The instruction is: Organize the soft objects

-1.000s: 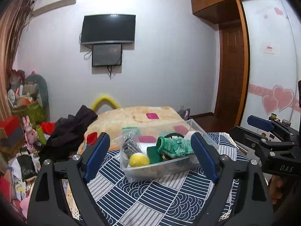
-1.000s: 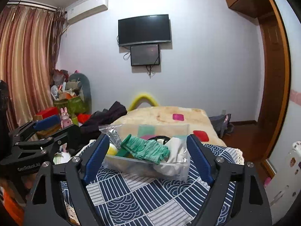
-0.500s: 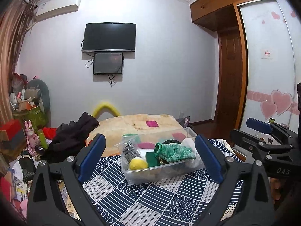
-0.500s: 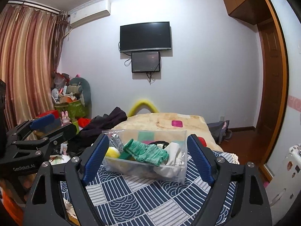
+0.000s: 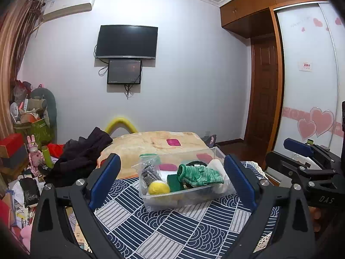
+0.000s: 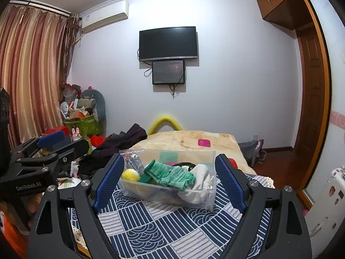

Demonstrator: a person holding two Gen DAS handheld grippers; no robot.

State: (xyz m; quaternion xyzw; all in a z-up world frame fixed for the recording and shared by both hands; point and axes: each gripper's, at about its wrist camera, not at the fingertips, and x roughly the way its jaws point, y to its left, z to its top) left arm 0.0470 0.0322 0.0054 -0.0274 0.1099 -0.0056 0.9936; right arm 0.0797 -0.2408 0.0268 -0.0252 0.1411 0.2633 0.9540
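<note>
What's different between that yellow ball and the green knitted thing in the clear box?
The yellow ball is round, plain and compact; the green glove is stripy knit, floppy and spread out. The ball sits low at the box's left end; the glove drapes on top of the pile. Both look soft and lie inside the box.

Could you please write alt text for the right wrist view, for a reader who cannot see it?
A clear bin holding a green glove, a yellow ball and white cloth sits on a blue patterned cloth, framed by the open, empty right gripper. The left gripper shows at left; a bed and wall TV lie beyond.
</note>
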